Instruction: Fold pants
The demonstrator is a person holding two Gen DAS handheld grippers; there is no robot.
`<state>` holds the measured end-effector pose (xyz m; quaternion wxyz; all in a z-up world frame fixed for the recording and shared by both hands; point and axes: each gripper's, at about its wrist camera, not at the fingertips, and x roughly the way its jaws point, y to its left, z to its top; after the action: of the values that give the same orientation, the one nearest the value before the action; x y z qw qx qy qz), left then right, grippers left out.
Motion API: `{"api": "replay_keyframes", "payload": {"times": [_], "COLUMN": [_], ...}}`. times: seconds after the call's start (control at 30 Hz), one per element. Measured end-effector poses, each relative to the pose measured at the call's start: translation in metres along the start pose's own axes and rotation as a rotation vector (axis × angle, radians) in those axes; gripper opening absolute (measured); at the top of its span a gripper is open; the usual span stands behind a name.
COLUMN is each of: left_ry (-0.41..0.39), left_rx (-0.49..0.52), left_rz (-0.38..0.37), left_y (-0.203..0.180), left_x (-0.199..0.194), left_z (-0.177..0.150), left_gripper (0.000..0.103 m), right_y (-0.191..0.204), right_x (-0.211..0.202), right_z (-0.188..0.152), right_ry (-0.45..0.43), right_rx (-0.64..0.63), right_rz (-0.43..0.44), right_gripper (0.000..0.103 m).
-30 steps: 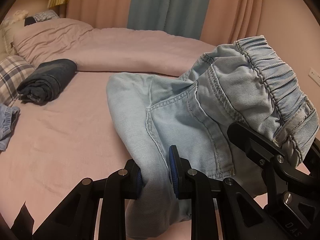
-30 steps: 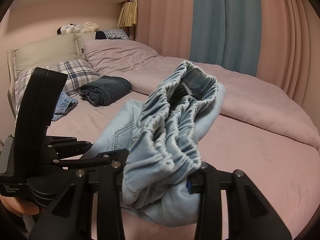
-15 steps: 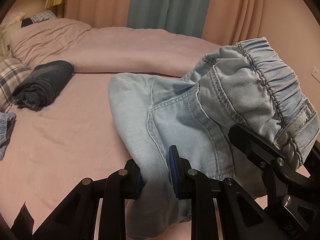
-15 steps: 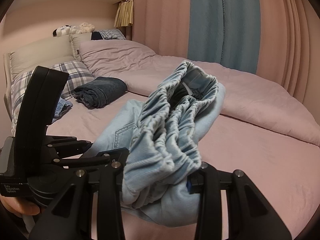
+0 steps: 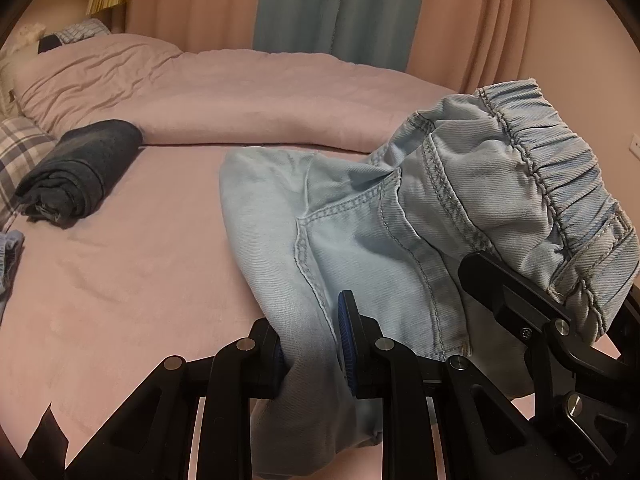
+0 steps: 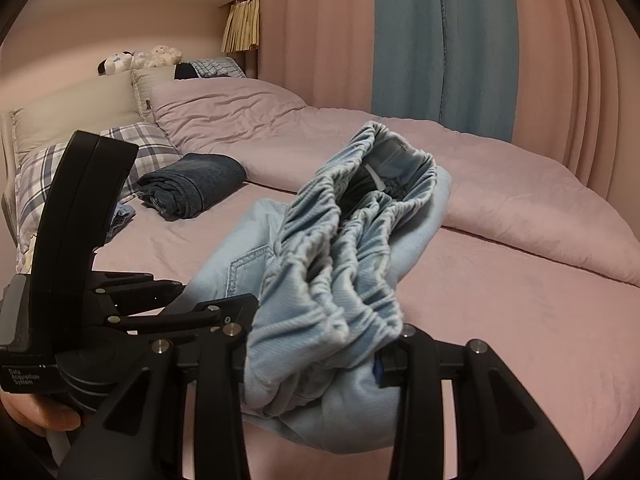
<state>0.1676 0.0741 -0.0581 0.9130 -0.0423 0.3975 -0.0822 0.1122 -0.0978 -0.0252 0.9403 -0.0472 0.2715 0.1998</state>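
Observation:
Light blue denim pants (image 5: pixel 360 224) with an elastic waistband are bunched above the pink bed. My left gripper (image 5: pixel 310 350) is shut on a fold of the pants near a pocket seam. My right gripper (image 6: pixel 316 356) is shut on the gathered waistband (image 6: pixel 344 248), and it also shows at the right of the left wrist view (image 5: pixel 520 312). The left gripper's body (image 6: pixel 80 280) fills the left of the right wrist view. The pants' legs are hidden under the bunch.
A folded dark blue garment (image 5: pixel 76 168) lies on the pink sheet (image 5: pixel 120 280) at the left, near a plaid pillow (image 6: pixel 132 152). A rolled pink duvet (image 5: pixel 260 100) runs along the far side. Curtains (image 6: pixel 420 40) hang behind.
Both grippers hold the pants as before. The views have shifted a little to the right, so the dark garment sits further left.

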Motion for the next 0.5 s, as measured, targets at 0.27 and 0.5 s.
{"api": "replay_keyframes", "payload": {"times": [0.27, 0.5], "left_ry": [0.000, 0.002], "left_rx": [0.000, -0.001], "left_rz": [0.009, 0.013], "left_y": [0.001, 0.002], "left_x": [0.005, 0.011], "left_z": [0.001, 0.003], "left_gripper": [0.021, 0.021], "right_y": [0.000, 0.000], "right_x": [0.007, 0.016], "right_z": [0.000, 0.001], "right_ry": [0.002, 0.002], "right_rx": [0.002, 0.015], "right_rz": [0.000, -0.002], "right_gripper": [0.038, 0.038]}}
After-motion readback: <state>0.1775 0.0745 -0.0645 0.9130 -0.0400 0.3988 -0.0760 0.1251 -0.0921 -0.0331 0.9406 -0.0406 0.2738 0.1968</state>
